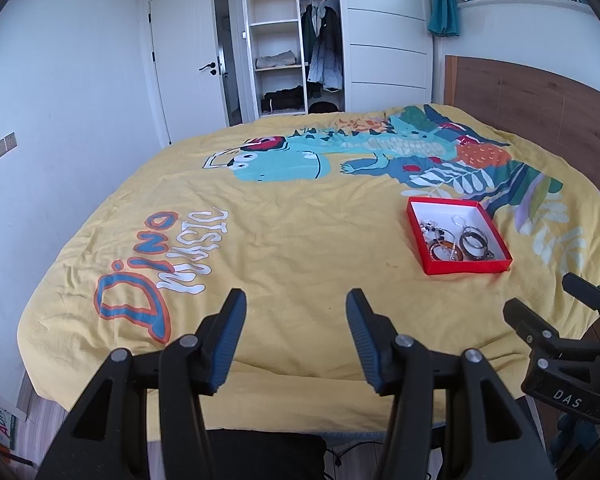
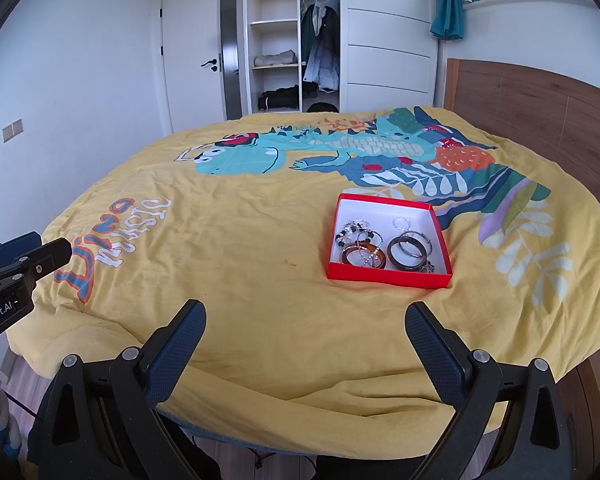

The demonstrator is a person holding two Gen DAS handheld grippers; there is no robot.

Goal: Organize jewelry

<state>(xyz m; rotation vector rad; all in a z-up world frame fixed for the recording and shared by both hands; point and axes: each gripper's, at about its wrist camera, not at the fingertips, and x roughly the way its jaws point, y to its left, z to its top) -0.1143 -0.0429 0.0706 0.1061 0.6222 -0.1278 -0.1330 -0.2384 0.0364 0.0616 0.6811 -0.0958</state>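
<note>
A shallow red box (image 1: 466, 267) (image 2: 388, 278) with a white inside lies on the yellow bedspread, to the right of the middle. In it lie several bracelets and rings (image 1: 456, 242) (image 2: 384, 246): dark bangles, an amber one, beaded and silver ones. My left gripper (image 1: 296, 296) hovers open over the near edge of the bed, left of the box, with nothing between its blue pads. My right gripper (image 2: 305, 306) also stands open and empty, just in front of the box. Each gripper shows at the edge of the other's view, the right one (image 1: 542, 294) and the left one (image 2: 40, 252).
The yellow dinosaur bedspread (image 1: 300, 240) (image 2: 228, 248) covers the whole bed. A brown headboard (image 2: 540, 100) stands at the right. Beyond the bed are a white door (image 1: 188, 64) and an open wardrobe (image 2: 292, 40) with clothes. Floor shows below the near bed edge.
</note>
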